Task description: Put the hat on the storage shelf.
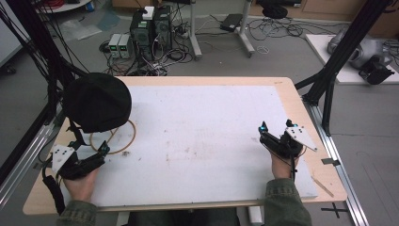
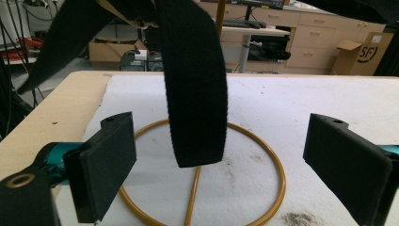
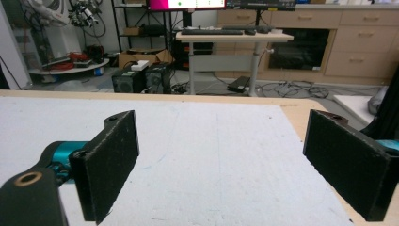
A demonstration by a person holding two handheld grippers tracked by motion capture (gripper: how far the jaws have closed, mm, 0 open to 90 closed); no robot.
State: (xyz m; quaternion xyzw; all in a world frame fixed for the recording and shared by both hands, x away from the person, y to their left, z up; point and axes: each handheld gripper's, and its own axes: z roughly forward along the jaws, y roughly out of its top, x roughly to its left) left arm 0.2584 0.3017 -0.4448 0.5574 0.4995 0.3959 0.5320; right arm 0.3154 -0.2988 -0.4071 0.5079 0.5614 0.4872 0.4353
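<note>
A black domed cap-like object point(image 1: 97, 101) sits on a stand with a golden ring base point(image 1: 134, 134) at the table's left. In the left gripper view a wide black webbing strap point(image 2: 195, 94) hangs from it over the golden ring point(image 2: 277, 165) and its rod. My left gripper point(image 1: 101, 153) is just in front of the ring, open, its jaws point(image 2: 221, 141) either side of the strap's lower end without touching it. My right gripper point(image 1: 276, 126) is held open over the right part of the white mat point(image 1: 202, 132), nothing between its jaws point(image 3: 221, 150).
The white mat covers most of the wooden table point(image 1: 291, 94) and carries faint stains. Black frame posts point(image 1: 329, 70) stand off the right edge. Computers and cables point(image 1: 150, 33) lie on the floor beyond the far edge.
</note>
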